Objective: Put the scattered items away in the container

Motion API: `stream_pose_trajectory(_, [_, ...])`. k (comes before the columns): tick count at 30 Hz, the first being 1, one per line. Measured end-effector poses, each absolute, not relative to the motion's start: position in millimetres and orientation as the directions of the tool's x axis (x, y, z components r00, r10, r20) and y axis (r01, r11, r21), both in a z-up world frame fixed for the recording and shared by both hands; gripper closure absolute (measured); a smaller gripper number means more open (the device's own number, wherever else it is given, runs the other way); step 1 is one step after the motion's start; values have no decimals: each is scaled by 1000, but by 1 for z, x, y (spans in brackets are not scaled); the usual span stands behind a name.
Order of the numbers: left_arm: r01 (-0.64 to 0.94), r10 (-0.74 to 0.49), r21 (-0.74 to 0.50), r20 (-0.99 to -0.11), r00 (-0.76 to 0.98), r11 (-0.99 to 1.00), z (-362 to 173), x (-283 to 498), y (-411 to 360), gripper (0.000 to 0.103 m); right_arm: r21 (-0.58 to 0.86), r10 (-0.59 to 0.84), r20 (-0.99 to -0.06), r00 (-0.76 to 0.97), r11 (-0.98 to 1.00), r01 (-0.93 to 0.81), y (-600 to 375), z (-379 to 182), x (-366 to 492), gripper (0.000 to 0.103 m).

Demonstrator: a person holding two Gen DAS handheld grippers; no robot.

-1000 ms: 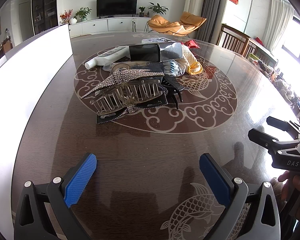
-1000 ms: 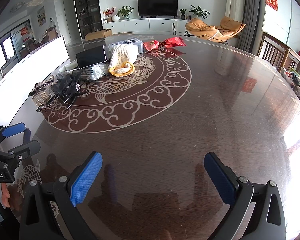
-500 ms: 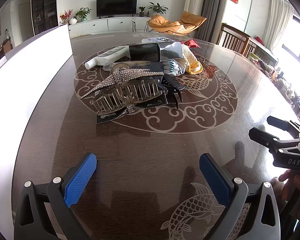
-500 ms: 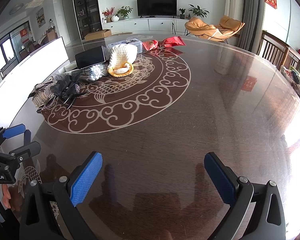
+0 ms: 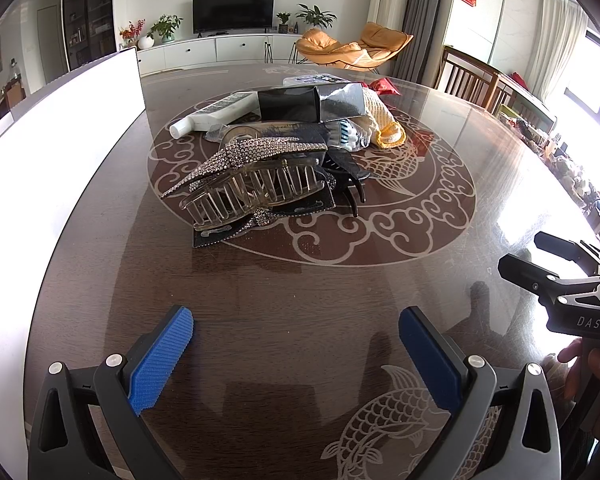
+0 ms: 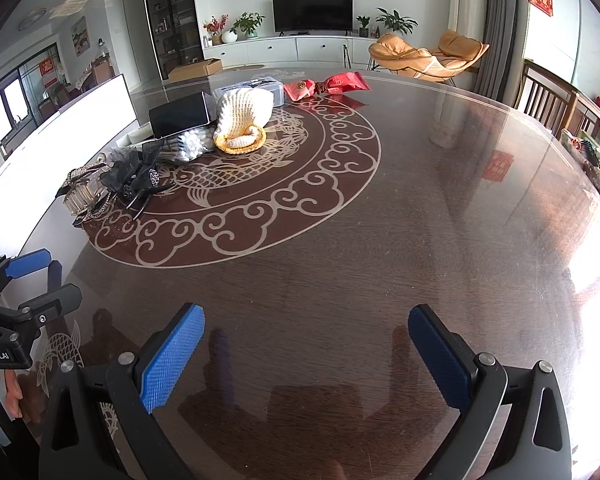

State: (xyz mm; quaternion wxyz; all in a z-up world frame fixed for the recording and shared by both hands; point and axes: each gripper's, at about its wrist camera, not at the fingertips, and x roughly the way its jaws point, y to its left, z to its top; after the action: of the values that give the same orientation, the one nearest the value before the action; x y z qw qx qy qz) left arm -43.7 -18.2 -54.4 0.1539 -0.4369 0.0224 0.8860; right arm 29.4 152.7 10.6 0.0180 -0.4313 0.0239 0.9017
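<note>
Hand-held grippers [image 5: 296,354] [image 6: 306,354] wide open, empty.

A dark round table [image 6: 340,288] with a pale fish-and-cloud pattern filled the foreground. Behind it, a black television [image 6: 313,12] stood on a long white cabinet [image 6: 284,50], flanked by potted plants [image 6: 249,23]. An orange lounge chair [image 6: 428,56] sat near grey curtains [image 5: 420,12], and wooden chairs [image 5: 472,80] lined the table's right side.
</note>
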Motion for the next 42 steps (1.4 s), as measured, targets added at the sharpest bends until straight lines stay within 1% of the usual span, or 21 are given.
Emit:
stream_pose_trajectory(38, [-296,252,-91,-782,-570,-951,-54,-43,-19,0,34,10,-778,-628,-998,-57,154,11,30,1])
stream_pose_trajectory(42, [-296,277,-121,-773,-571,-948,-54,-42,-23,0,33,11,-783,-621,-998,-58,153,10,30,1])
